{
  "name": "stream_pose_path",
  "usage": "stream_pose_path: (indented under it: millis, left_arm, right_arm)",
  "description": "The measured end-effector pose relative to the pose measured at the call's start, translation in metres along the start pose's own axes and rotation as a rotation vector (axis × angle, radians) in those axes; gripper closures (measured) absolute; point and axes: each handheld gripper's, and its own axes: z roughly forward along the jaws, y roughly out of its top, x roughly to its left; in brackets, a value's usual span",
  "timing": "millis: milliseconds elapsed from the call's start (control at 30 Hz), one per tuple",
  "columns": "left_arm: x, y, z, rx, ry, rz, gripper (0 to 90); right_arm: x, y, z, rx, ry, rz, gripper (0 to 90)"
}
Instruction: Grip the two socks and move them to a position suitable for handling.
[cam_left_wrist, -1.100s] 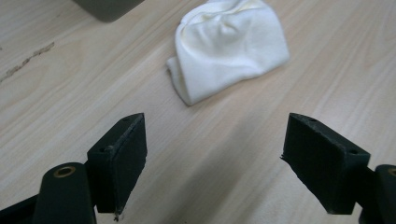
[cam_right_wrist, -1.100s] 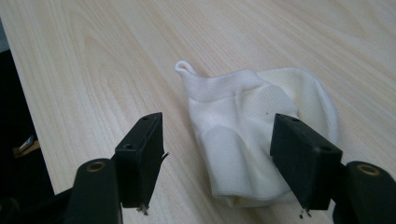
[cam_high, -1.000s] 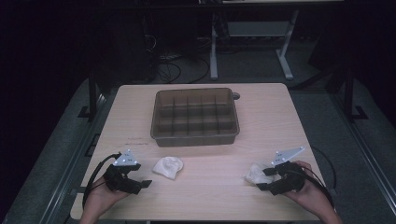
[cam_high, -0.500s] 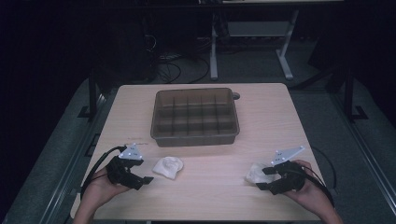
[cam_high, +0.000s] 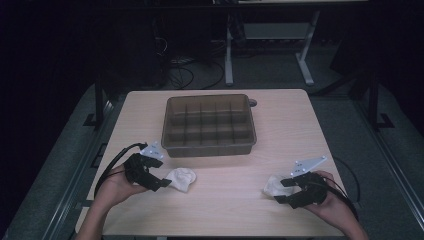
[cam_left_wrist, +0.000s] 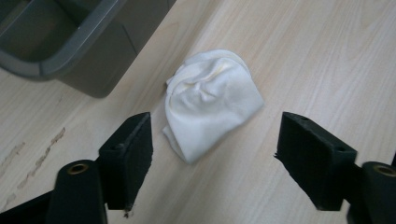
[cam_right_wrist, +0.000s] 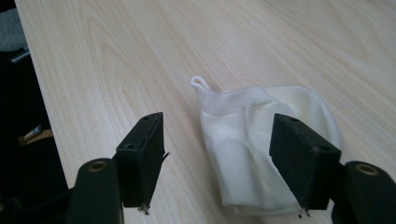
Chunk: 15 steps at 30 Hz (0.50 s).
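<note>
**Two socks, two open grippers, no grasp yet**

A white sock lies at each end of the near part of the surface (cam_high: 220, 210), and each hand has brought a gripper up to one. The left gripper (cam_left_wrist: 212, 158) has its jaws spread wide; the left sock (cam_left_wrist: 210, 105), bunched and crumpled, lies flat on the wood just ahead of the jaw tips and between their lines, touched by neither. In the high view that sock (cam_high: 181, 178) sits just beside the left gripper (cam_high: 161, 182), in front of the divided bin (cam_high: 210, 146).

The right gripper (cam_right_wrist: 229, 161) is open too. The right sock (cam_right_wrist: 261, 149) lies folded with its ribbed cuff and small loop pointing away; one jaw overlaps the sock's edge in the gripper view, though whether it touches the cloth cannot be told. The other jaw stands clear over bare wood.

This looks like the approach step before a pick-up, probably to move the socks to the bin. Next, each gripper would need to go forward and down so the jaws straddle a thick fold, then close. The right one likely needs a sideways shift to centre the sock first.
</note>
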Motion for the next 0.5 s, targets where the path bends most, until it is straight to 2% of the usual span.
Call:
stream_pose_path:
  millis: [200, 333, 500]
  left_arm:
    - [0.004, 0.008, 0.014, 0.034, -0.020, -0.001, 31.8]
    - [0.007, 0.013, 0.028, 0.076, -0.025, -0.001, 33.3]
    - [0.009, 0.016, 0.036, 0.099, -0.034, -0.004, 35.7]
  right_arm:
    - [0.000, 0.000, 0.001, 0.004, 0.005, 0.002, 35.1]
    - [0.001, -0.001, 0.003, 0.009, 0.011, -0.004, 35.1]
    - [0.002, -0.001, 0.004, 0.016, 0.016, -0.011, 36.0]
